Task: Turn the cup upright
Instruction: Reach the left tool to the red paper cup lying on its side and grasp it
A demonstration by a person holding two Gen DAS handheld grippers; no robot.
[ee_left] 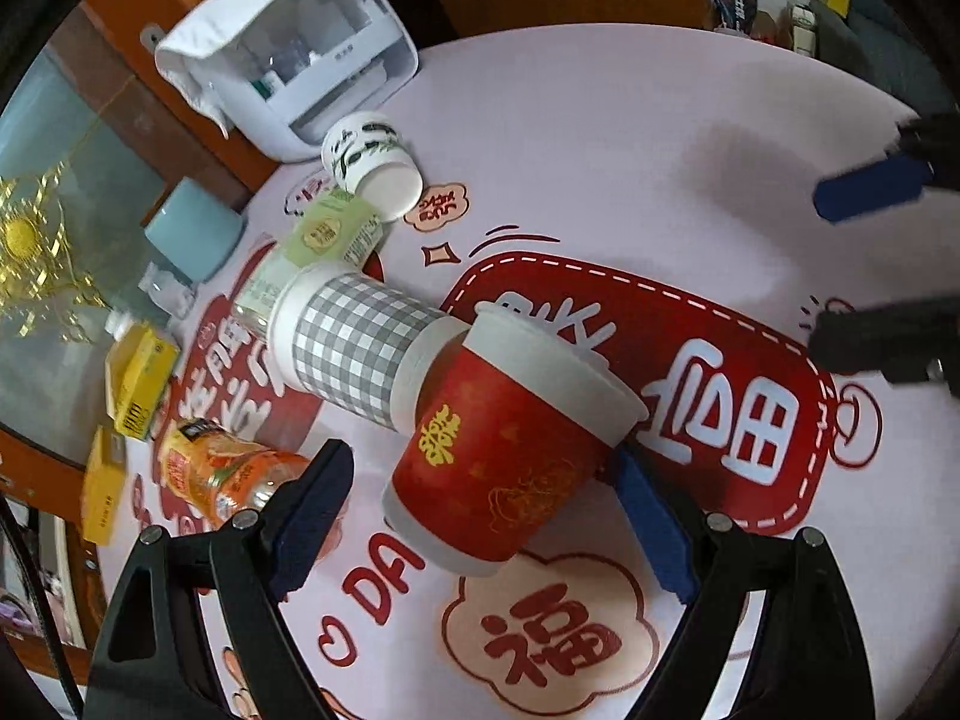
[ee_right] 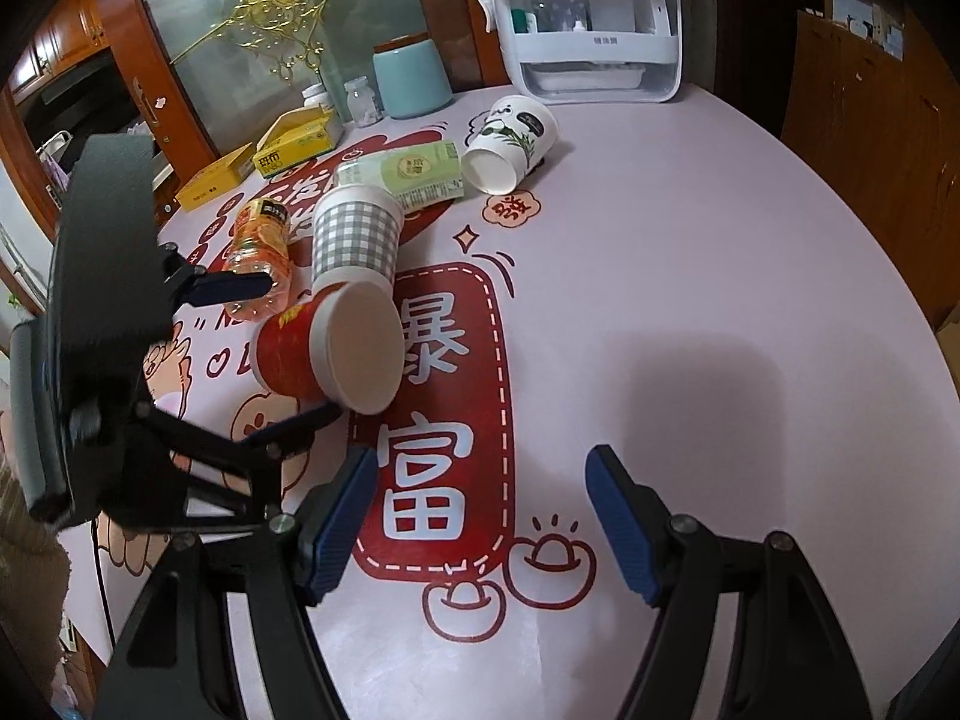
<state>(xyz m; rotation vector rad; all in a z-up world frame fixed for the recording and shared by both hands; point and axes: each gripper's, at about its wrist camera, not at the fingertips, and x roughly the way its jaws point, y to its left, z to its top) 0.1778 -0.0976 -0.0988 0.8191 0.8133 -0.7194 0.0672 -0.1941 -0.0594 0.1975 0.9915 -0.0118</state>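
Note:
A red paper cup (ee_left: 510, 450) with a white rim lies on its side on the table, its mouth toward the right; it also shows in the right wrist view (ee_right: 324, 354). My left gripper (ee_left: 480, 516) is open, its blue fingers on either side of the cup's base, apart from it. A grey checked cup (ee_left: 360, 348) lies on its side against the red cup's rim. A white leaf-print cup (ee_left: 372, 162) lies on its side farther back. My right gripper (ee_right: 480, 516) is open and empty over bare table to the right of the cups.
An orange drink bottle (ee_left: 228, 474), a green-labelled bottle (ee_left: 318, 246), yellow boxes (ee_left: 138, 378) and a blue canister (ee_left: 192, 234) crowd the left. A white organizer box (ee_left: 300, 54) stands at the back. The round table (ee_left: 660, 150) carries a red printed mat.

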